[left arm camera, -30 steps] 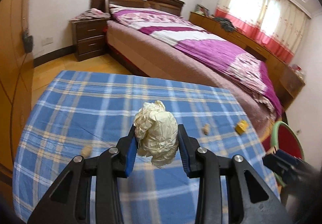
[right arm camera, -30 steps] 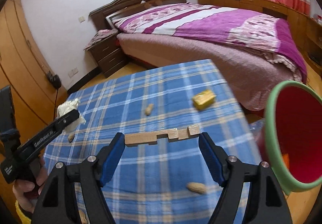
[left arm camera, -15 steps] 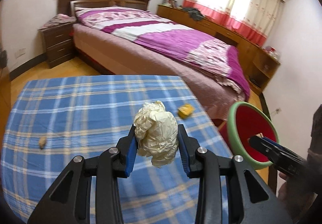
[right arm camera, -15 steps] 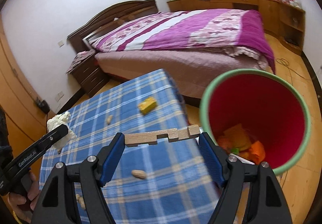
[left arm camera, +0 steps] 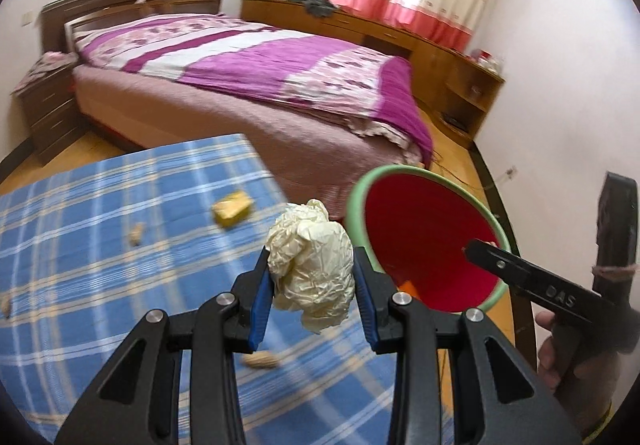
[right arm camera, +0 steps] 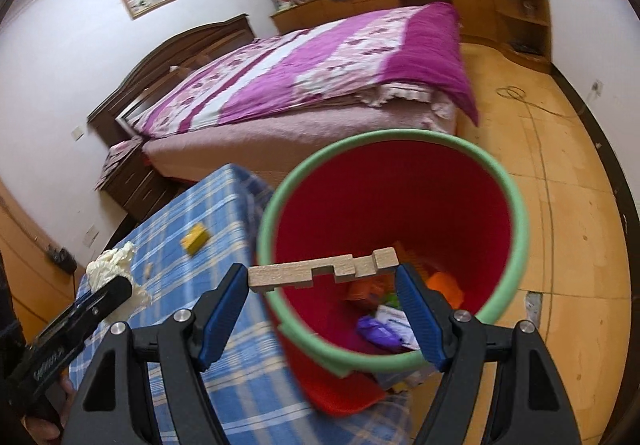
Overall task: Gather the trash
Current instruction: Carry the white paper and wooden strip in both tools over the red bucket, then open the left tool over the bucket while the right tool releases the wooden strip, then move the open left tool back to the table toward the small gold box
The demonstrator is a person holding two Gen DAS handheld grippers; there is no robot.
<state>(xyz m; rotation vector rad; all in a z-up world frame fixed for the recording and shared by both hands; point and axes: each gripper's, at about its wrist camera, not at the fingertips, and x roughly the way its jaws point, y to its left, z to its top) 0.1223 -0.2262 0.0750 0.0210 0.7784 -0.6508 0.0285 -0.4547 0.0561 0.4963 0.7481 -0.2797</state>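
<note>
My left gripper is shut on a crumpled cream paper ball, held over the right edge of the blue plaid table. The red bin with a green rim stands on the floor just right of it. In the right wrist view my right gripper is shut on a notched wooden piece, held by its two ends over the bin's mouth. Several bits of trash lie in the bin's bottom. The paper ball and the left gripper show at the lower left of that view.
On the table lie a yellow block and peanuts. A bed with a purple cover stands beyond the table. A nightstand is at far left, low cabinets along the window wall, wooden floor right of the bin.
Both grippers have swung right with their loads. The bin has come from the view's edge to under the right gripper and beside the left one. Neither grip has changed.
</note>
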